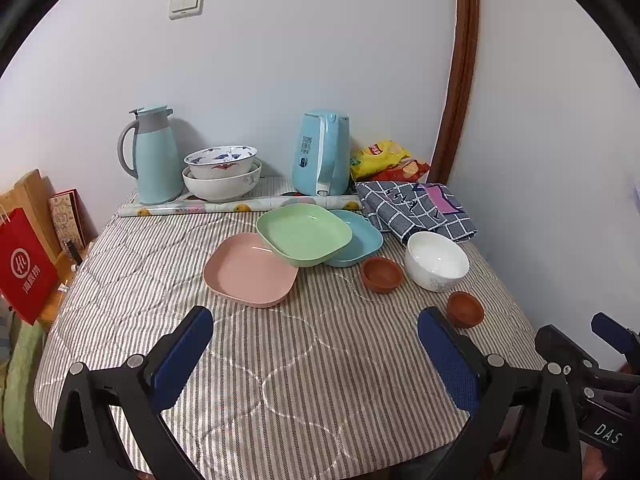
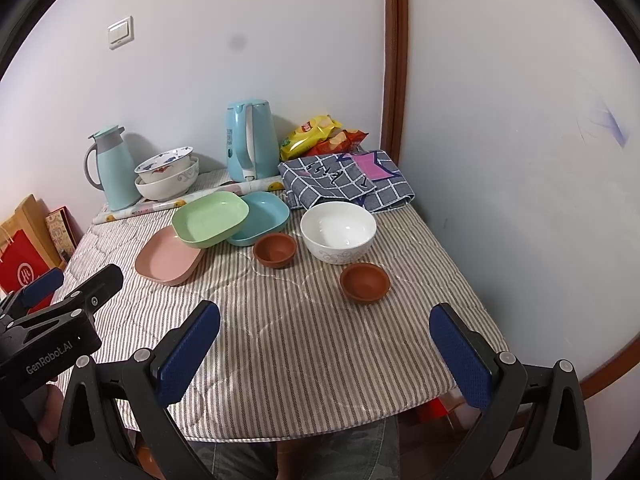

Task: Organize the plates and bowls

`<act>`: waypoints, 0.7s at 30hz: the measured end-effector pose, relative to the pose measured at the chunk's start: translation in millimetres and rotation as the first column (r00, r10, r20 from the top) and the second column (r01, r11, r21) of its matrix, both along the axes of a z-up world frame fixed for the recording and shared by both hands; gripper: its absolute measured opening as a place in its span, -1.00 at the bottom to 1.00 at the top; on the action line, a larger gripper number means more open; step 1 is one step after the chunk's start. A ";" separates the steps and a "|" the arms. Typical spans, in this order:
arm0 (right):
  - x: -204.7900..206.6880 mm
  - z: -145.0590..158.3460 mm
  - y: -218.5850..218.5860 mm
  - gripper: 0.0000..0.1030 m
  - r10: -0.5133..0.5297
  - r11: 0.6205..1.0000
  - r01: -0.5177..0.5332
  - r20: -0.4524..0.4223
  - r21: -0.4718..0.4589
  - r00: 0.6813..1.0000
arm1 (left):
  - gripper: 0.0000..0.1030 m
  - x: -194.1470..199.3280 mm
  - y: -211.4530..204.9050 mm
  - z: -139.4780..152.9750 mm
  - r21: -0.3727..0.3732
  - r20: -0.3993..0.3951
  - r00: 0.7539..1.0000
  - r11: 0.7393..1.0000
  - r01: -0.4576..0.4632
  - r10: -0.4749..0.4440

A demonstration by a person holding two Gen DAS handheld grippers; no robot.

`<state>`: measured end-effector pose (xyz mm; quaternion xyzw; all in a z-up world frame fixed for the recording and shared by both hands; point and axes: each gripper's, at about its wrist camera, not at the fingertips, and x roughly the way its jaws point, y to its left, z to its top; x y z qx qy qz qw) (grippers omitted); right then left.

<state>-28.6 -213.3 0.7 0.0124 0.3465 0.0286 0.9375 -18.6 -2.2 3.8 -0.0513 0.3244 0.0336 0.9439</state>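
Nothing was lifted yet; I judged this the start. My left gripper (image 1: 316,334) hung spread wide and empty over the near cloth. Ahead lay the pink plate (image 1: 250,269), the green plate (image 1: 303,234) tilted across it and the blue plate (image 1: 358,240), then two brown bowls (image 1: 381,274) flanking the white bowl (image 1: 436,261). My right gripper (image 2: 325,330) was equally wide, empty. Next I should probably pinch a plate rim for stacking.

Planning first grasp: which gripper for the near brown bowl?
Right. The near brown bowl lies just ahead of the open right gripper; from the open left gripper it sits off to the right. Hedged: both look close.
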 end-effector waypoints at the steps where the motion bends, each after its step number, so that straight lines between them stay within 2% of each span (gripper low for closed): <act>1: 0.0 0.2 0.2 1.00 0.000 1.000 0.000 0.000 0.000 1.000 | 1.00 0.1 0.2 0.1 0.000 0.000 1.000 1.000 0.001 -0.001; 21: -2.6 1.8 0.1 1.00 -0.001 1.000 0.001 0.004 0.004 1.000 | 1.00 -1.5 -0.6 5.4 0.005 0.008 1.000 1.000 0.007 -0.007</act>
